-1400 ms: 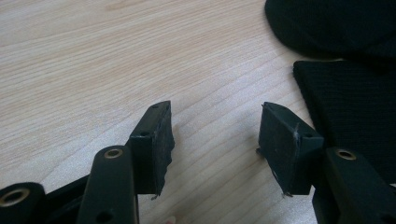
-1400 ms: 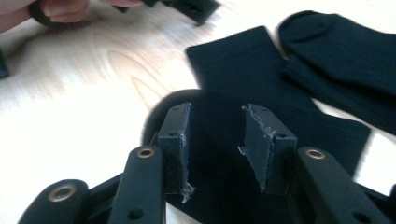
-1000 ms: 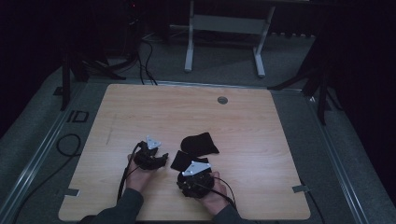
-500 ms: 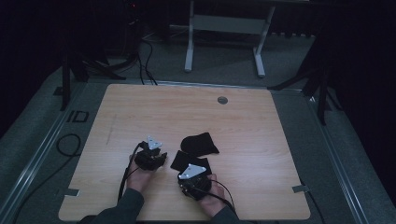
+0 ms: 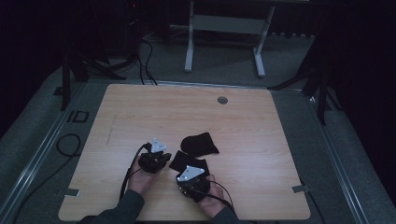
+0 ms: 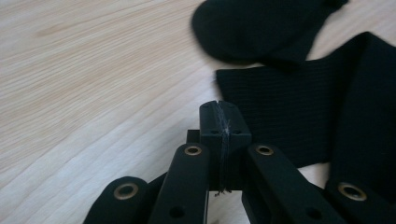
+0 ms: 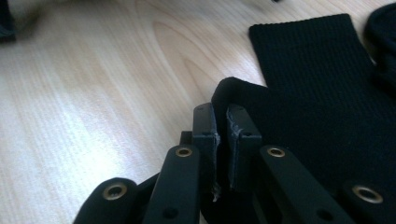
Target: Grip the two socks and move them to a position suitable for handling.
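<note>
A light wood-grain rectangular table [image 5: 261, 140] with a small round grey grommet [image 5: 222, 100] near its far edge carries a black ribbed knit sock [image 5: 198, 143] lying crumpled toward its near side.

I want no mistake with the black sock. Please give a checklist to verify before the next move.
1. Right gripper on the black sock: cannot tell; jaws nearly shut, cloth edge seems between them.
2. Left gripper free: ok, jaws shut, nothing between them.
3. Sock fully on the table: ok.
4. Second dark piece apart from the sock: not ok, they touch.
5. Bare wood around: ok.
</note>
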Motion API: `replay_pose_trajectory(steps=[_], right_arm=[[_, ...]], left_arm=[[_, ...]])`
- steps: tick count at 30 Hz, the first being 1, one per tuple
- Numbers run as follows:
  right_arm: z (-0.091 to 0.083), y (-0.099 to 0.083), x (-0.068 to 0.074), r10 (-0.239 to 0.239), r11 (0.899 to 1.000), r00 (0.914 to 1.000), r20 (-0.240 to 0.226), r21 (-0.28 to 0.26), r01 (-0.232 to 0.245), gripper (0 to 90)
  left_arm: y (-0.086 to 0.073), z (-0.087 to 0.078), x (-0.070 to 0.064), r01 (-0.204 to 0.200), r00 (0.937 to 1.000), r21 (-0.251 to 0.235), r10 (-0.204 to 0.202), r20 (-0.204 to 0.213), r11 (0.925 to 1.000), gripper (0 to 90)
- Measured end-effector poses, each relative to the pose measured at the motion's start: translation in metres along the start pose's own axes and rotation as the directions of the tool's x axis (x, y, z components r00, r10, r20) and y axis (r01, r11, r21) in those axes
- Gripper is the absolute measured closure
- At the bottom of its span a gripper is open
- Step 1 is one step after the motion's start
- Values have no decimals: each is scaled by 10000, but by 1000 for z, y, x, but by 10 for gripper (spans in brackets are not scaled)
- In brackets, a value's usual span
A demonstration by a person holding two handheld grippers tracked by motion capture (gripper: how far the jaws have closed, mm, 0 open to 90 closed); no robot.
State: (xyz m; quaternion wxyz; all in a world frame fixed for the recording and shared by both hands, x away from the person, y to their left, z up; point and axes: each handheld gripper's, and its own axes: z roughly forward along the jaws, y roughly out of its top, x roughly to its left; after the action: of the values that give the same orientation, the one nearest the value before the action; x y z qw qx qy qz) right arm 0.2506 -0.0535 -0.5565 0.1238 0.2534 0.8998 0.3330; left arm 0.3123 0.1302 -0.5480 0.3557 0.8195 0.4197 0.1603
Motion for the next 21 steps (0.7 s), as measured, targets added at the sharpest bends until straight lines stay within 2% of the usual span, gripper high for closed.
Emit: replay_pose_trajectory(steps=[4,7,12,14,21], right_arm=[[1,1,4,-149,9999,9998,-143,-8,149,837],[1,1,7,-236,9997,9994,-258,0,236,837],[1,2,9,-246,9997,9991,-332,-6,246,837],[1,2,9,-285,9996,9991,-326,2,285,841],[-4,2,7,-404,9991,9991,-152,-124,402,856]], left_arm=[[1,1,-6,-314,9992,-83,316,251,9995,900],[1,3,-9,-313,9986,-54,315,428,9995,900],[0,8,-13,-374,9982,126,367,480,9992,900],[-1,11,-12,-298,9987,392,282,419,9988,899],[-1,10,-10,-234,9985,430,213,497,9988,899]])
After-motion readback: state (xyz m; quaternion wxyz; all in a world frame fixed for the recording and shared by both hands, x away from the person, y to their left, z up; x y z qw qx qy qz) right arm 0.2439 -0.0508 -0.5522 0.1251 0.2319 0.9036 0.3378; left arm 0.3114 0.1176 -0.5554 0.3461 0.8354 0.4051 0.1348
